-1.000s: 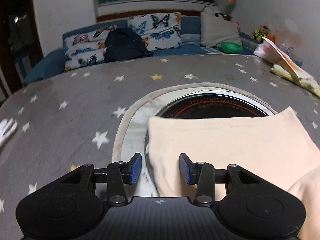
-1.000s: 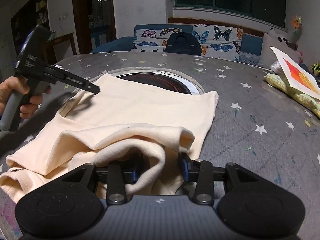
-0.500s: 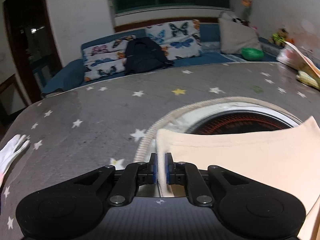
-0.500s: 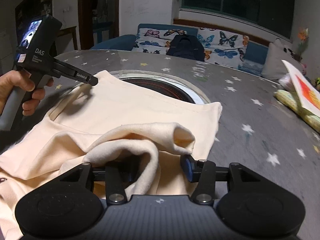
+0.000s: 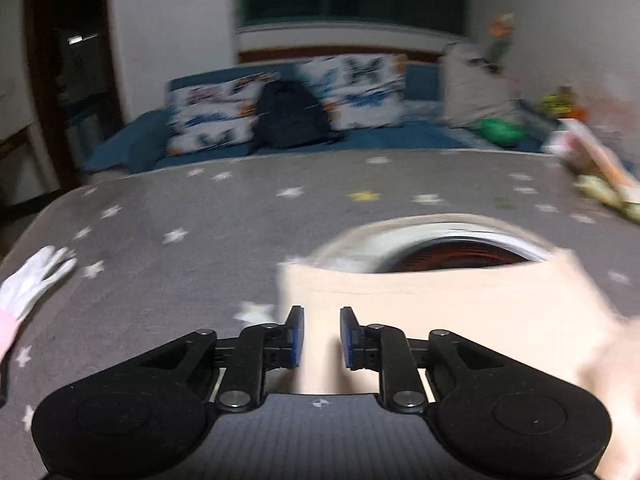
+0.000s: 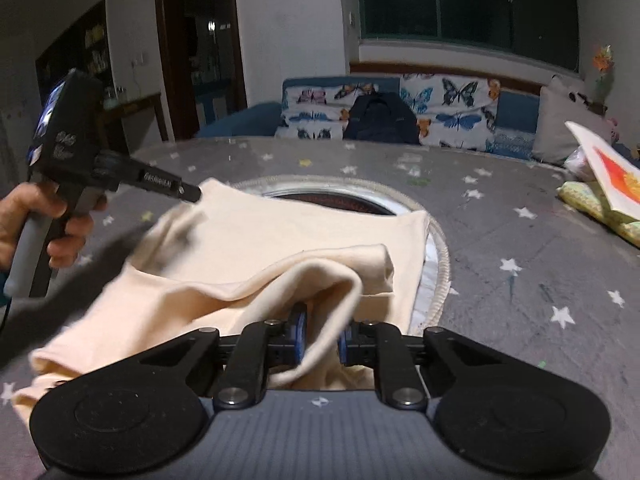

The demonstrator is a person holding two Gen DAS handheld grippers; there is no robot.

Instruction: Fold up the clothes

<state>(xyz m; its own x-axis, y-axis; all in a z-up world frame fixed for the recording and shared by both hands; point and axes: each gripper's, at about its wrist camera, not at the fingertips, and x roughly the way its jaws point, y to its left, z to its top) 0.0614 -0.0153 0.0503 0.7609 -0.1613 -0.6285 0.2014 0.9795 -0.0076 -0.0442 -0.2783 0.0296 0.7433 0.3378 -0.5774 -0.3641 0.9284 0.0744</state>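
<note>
A cream garment lies on the grey star-patterned table, partly over a round cooktop. In the left wrist view my left gripper has its pads a little apart, with the garment's left edge between them. It also shows in the right wrist view at the garment's far left corner, which is raised off the table. My right gripper is closed on a bunched fold of the garment at its near edge.
The round cooktop with a rope rim sits in the table's middle. A white glove lies at the left. A cushion and printed card lie at the right. A sofa with a black backpack stands behind.
My left gripper closed on the garment's far left corner, then its pads parted slightly. My right gripper closed on the bunched fold. Both views rose and the left one is blurred by motion.
</note>
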